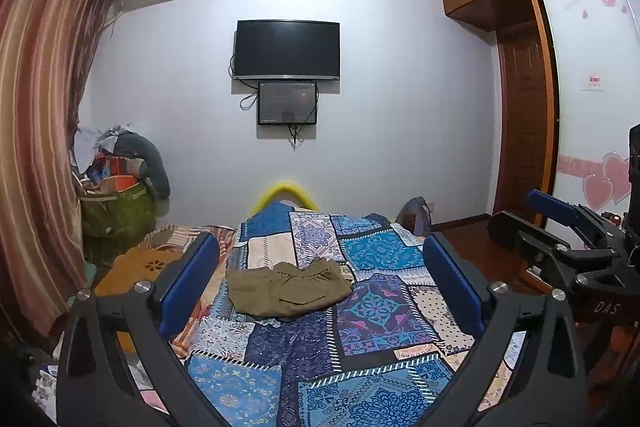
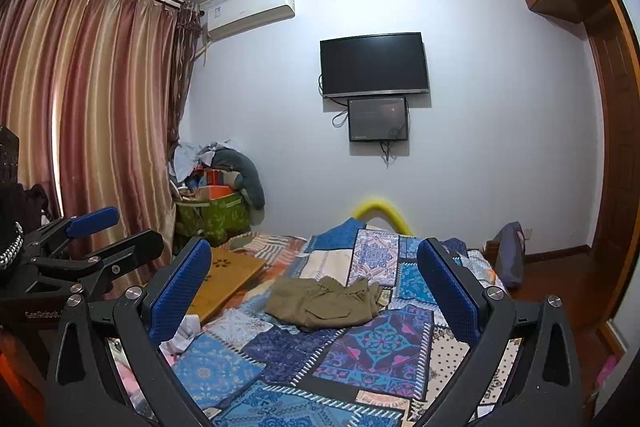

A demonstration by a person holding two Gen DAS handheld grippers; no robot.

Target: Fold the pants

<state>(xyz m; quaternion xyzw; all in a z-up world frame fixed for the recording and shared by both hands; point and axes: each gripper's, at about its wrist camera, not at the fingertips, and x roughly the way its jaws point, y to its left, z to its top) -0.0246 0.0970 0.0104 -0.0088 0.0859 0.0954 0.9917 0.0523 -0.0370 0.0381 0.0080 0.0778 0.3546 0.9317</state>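
Observation:
Olive-brown pants point(image 1: 289, 289) point(image 2: 325, 302) lie crumpled in a loose heap on the blue patchwork bedspread point(image 1: 360, 355) point(image 2: 280, 367), near the middle of the bed. My left gripper point(image 1: 320, 263) is held well above and short of the pants, open, nothing between its blue pads. My right gripper point(image 2: 314, 267) is likewise raised and open with nothing in it. In the left wrist view the right gripper point(image 1: 560, 223) shows at the right edge; in the right wrist view the left gripper point(image 2: 104, 231) shows at the left edge.
A wooden lap tray point(image 2: 228, 279) lies on the bed left of the pants. A green basket piled with clothes point(image 2: 212, 211) stands in the corner by the striped curtain point(image 2: 88, 107). A wall TV point(image 1: 287, 49) hangs ahead. A wardrobe point(image 1: 532, 99) and backpack point(image 2: 510, 251) are at right.

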